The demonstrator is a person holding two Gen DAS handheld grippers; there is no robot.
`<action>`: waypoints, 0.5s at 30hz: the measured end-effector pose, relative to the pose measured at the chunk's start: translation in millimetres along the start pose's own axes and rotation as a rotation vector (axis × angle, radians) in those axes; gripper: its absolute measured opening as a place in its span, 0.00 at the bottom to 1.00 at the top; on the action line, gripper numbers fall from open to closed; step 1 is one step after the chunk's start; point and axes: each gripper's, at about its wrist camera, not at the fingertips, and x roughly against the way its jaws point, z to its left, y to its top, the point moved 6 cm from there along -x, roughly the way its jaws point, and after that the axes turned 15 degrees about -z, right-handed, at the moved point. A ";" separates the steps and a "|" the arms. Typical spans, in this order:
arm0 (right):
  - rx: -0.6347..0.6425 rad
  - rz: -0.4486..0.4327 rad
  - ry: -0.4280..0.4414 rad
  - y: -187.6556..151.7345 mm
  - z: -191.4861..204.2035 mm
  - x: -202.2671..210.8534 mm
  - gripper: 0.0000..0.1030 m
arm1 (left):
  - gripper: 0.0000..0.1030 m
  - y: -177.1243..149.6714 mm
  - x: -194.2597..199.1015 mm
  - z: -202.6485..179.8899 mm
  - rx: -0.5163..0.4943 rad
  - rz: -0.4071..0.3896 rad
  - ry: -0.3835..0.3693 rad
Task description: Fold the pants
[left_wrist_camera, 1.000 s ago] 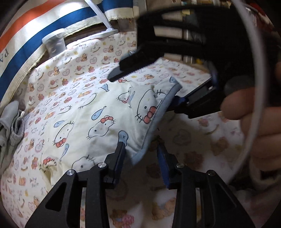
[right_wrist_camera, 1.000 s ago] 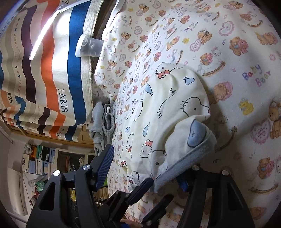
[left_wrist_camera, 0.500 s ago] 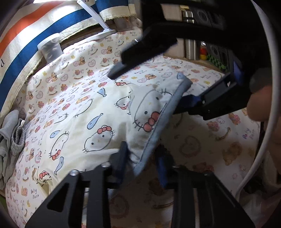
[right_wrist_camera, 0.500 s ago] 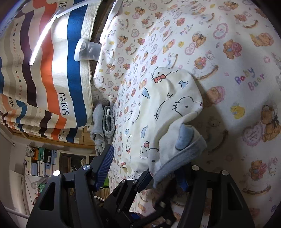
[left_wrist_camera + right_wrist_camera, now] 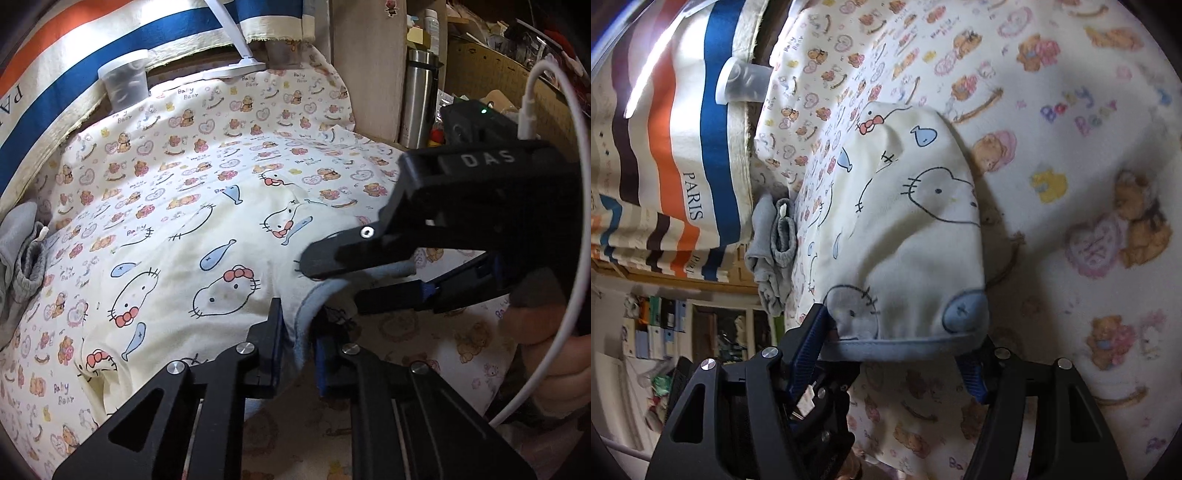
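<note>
Bear-print sheet (image 5: 229, 122) covering bed, soft, lightly wrinkled. Cream cat-print pants (image 5: 177, 258) lying flat on sheet, thin knit with blue ribbed hem bunching at near edge. Crumpled grey garment (image 5: 22, 254) lying on sheet beyond pants' far edge. Left tool (image 5: 297, 341) closing narrow, hem pinching between blue pads. Right tool (image 5: 897, 354) standing wide, hem band stretching across between pads; whether pads are gripping, cannot tell.

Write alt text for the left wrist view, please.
The left gripper is closing on the blue hem of cream cat-print pants lying on a bear-print sheet. The right gripper reaches in from the right, open around the same hem.
</note>
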 end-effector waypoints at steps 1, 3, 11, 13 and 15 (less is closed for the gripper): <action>-0.007 -0.001 0.009 0.2 0.6 -2.6 0.65 | 0.13 -1.4 2.0 -1.4 0.003 -0.001 -0.002; -0.020 0.006 0.014 -1.3 2.2 -6.2 0.67 | 0.13 -2.5 4.5 -1.7 0.008 -0.005 -0.004; -0.046 0.039 0.042 -10.7 11.2 -16.6 0.67 | 0.16 -3.5 10.0 -1.2 0.041 -0.023 -0.024; -0.066 0.041 0.049 -11.0 10.8 -18.1 0.66 | 0.19 -3.0 16.7 -0.8 0.051 -0.037 -0.031; -0.071 0.045 0.062 -11.9 11.0 -18.4 0.50 | 0.28 -4.1 27.5 -0.7 0.046 -0.055 -0.026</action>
